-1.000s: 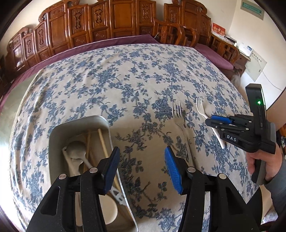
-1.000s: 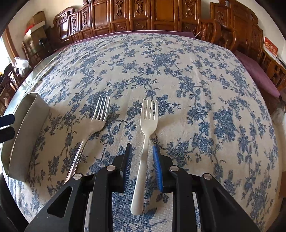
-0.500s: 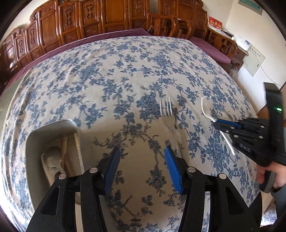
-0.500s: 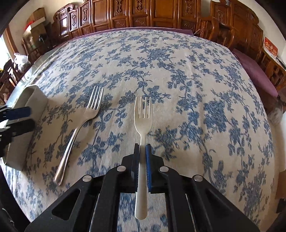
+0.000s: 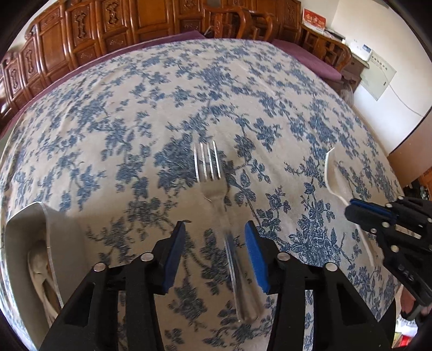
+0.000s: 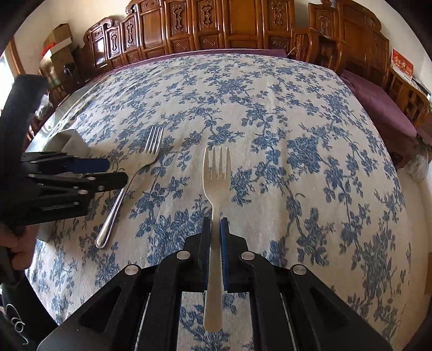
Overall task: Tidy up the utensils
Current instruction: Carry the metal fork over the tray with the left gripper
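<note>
My right gripper (image 6: 213,229) is shut on the handle of a white plastic fork (image 6: 216,172) and holds it above the tablecloth, tines pointing away; the fork also shows in the left wrist view (image 5: 333,175). A metal fork (image 5: 209,172) lies on the cloth, tines pointing away. My left gripper (image 5: 214,237) is open and hovers over its handle, which passes between the jaws near the right pad. The metal fork (image 6: 151,154) also shows in the right wrist view, with my left gripper (image 6: 108,171) over its handle.
A grey metal utensil tray (image 5: 24,224) stands at the left, with a white spoon (image 5: 37,270) inside. It also shows in the right wrist view (image 6: 73,140). Carved wooden chairs (image 6: 243,24) ring the table's far side. The flowered tablecloth (image 5: 189,94) covers the table.
My left gripper has moved right, from over the tray to over the metal fork's handle. My right gripper has closed on the white fork and lifted it.
</note>
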### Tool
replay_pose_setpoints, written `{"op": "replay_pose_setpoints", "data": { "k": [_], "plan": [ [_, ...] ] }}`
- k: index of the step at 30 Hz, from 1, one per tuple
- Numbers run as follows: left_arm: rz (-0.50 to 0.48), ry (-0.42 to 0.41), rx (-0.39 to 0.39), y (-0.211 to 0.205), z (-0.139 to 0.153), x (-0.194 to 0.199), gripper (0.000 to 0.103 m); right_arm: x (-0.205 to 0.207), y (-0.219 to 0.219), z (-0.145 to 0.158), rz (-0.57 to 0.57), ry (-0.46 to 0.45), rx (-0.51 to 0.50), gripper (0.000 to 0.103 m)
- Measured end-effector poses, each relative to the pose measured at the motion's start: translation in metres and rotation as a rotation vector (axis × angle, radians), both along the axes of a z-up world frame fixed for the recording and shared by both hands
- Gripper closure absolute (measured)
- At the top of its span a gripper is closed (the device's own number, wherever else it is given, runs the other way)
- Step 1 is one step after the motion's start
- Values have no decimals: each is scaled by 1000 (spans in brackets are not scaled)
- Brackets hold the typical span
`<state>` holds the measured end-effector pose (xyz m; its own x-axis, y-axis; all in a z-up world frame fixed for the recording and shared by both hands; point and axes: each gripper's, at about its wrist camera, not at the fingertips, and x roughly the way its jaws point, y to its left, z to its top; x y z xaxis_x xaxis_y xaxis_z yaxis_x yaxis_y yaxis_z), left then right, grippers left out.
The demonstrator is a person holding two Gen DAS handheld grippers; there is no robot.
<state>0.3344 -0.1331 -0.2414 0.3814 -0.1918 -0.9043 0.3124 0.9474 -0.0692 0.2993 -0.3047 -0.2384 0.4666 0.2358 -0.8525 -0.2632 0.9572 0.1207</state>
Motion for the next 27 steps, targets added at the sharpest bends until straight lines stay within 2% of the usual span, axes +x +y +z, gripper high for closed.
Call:
{"op": "replay_pose_setpoints", "data": {
  "k": [4, 9, 12, 17, 27],
  "plan": [
    [1, 15, 10, -6, -7, 2, 76, -4, -5, 0, -9, -1, 13, 95],
    [11, 3, 33, -10, -10, 3, 82, -9, -6, 3, -6, -5, 23, 95],
    [10, 4, 36, -10, -10, 2, 93, -12, -6, 4, -5, -8, 27, 95],
    [11, 6, 51, -6, -6, -4, 97, -16, -3, 7, -3, -12, 36, 95],
    [14, -49, 20, 15, 29, -30, 97, -31, 16, 29, 14, -46, 44, 95]
  ]
}}
